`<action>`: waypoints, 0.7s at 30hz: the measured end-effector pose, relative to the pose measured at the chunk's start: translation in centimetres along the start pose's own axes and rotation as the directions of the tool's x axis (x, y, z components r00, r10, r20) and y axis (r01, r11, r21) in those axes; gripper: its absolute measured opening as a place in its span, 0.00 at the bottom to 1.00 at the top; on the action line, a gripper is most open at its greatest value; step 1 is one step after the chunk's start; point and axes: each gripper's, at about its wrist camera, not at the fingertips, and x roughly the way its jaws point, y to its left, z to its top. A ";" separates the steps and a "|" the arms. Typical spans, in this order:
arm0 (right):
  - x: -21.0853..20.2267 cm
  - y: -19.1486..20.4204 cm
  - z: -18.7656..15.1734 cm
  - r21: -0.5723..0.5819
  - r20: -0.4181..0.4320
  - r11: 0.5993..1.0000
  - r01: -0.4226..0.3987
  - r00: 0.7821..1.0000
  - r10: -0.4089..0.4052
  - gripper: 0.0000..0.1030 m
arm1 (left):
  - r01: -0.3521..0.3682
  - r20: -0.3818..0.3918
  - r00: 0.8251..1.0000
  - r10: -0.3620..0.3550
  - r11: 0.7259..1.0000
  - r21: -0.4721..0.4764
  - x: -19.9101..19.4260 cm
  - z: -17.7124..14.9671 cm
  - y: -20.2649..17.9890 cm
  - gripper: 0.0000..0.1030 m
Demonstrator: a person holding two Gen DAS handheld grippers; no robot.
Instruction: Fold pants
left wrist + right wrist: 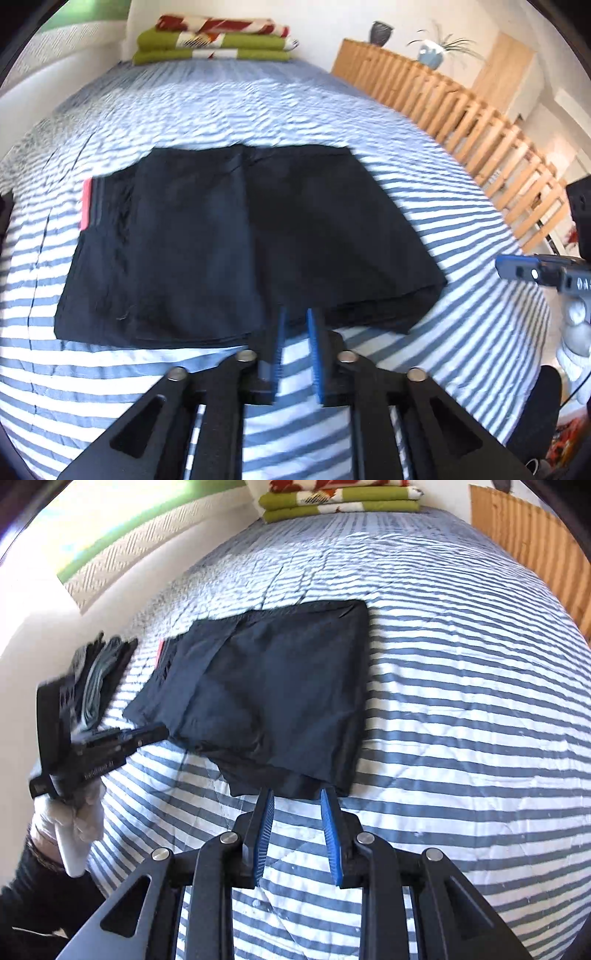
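Two grippers hovering over a striped bed [258,110], neither gripping anything. Black pants [240,240] lying folded into a flat rectangle at centre frame in the left wrist view, a red strip of waistband [86,205] peeking out at the left edge. Left gripper [295,314] showing at lower centre, blue-padded fingers [280,343] standing narrowly apart, just at the near hem of the pants, nothing between them. Right gripper [297,794] likewise at lower centre of its own view, fingers [330,834] parted a little, tips at the near edge of the cloth, bare bedspread showing in the gap. Folded green and red blankets [214,40] stacking at the top of the frame. Wooden railing [461,118] running along the upper right.
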 end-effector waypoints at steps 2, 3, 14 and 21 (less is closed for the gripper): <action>-2.4 -1.9 -0.4 0.086 0.057 0.996 -0.012 0.998 0.007 0.23 | 0.037 0.021 0.999 -0.038 0.998 0.051 -0.3 0.0 -3.0 0.53; -3.4 -2.7 -0.7 0.117 0.082 0.993 -0.017 0.997 0.007 0.23 | 0.047 0.021 0.999 -0.049 0.995 0.087 -0.1 0.1 -4.9 0.60; -8.2 -10.1 -4.2 0.334 0.170 0.942 -0.019 0.985 -0.040 0.23 | -0.122 -0.143 0.976 0.163 0.958 0.260 12.1 2.1 -20.3 0.62; -7.8 -12.1 -0.7 0.317 0.158 0.947 -0.041 0.987 -0.010 0.24 | -0.087 -0.157 0.981 0.115 0.981 0.171 12.9 3.3 -18.5 0.21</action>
